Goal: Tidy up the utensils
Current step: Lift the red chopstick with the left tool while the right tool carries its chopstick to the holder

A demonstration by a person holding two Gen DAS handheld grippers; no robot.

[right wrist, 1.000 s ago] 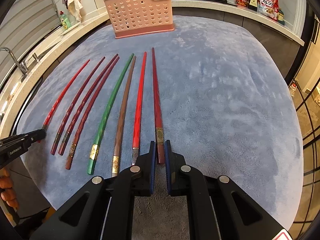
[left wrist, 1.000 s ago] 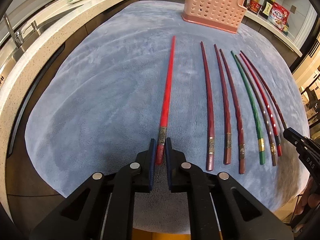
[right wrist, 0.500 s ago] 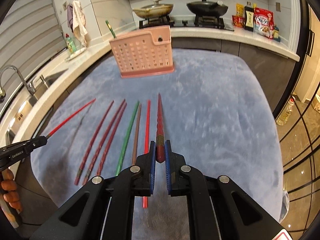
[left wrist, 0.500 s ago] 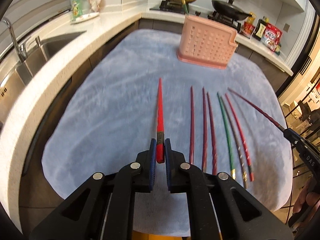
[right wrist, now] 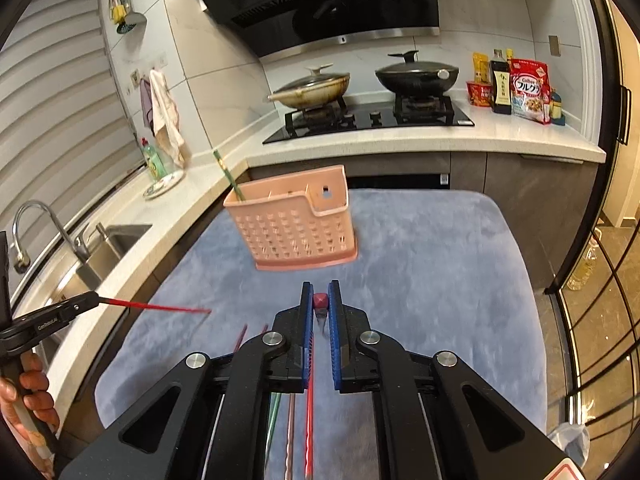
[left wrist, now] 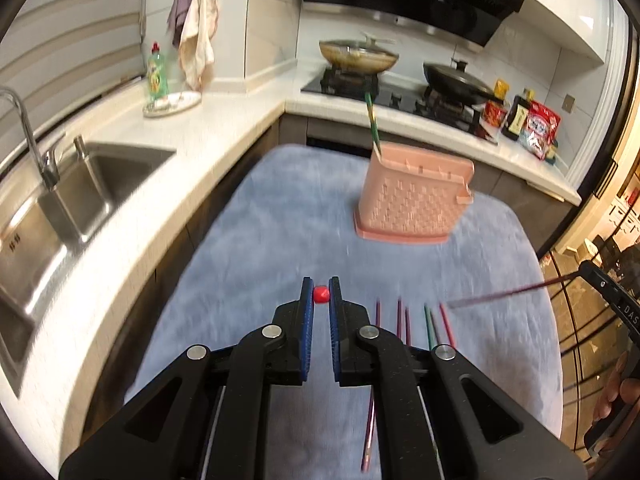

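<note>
My left gripper [left wrist: 320, 294] is shut on a bright red chopstick [left wrist: 320, 294], seen end-on, lifted above the grey-blue mat [left wrist: 280, 216]. My right gripper [right wrist: 320, 302] is shut on a dark red chopstick [right wrist: 320, 301], also end-on and lifted. Each gripper shows in the other view, at the left edge [right wrist: 90, 301] holding the red chopstick [right wrist: 160, 306] and at the right edge [left wrist: 588, 270] holding the dark one [left wrist: 512, 291]. The pink perforated utensil basket [left wrist: 416, 204] stands ahead on the mat with one green chopstick [left wrist: 373, 128] in it. Several chopsticks [left wrist: 408, 320] lie on the mat below.
A steel sink [left wrist: 60, 200] with tap lies to the left. A stove with two pans [right wrist: 368, 92] is behind the basket. Bottles and food packets [right wrist: 516, 88] stand at the back right. A dish-soap bottle [left wrist: 156, 74] sits on the counter.
Both grippers have lifted their chopsticks off the mat and tilted up, so the sticks now point forward toward the basket. The basket looks nearer.
</note>
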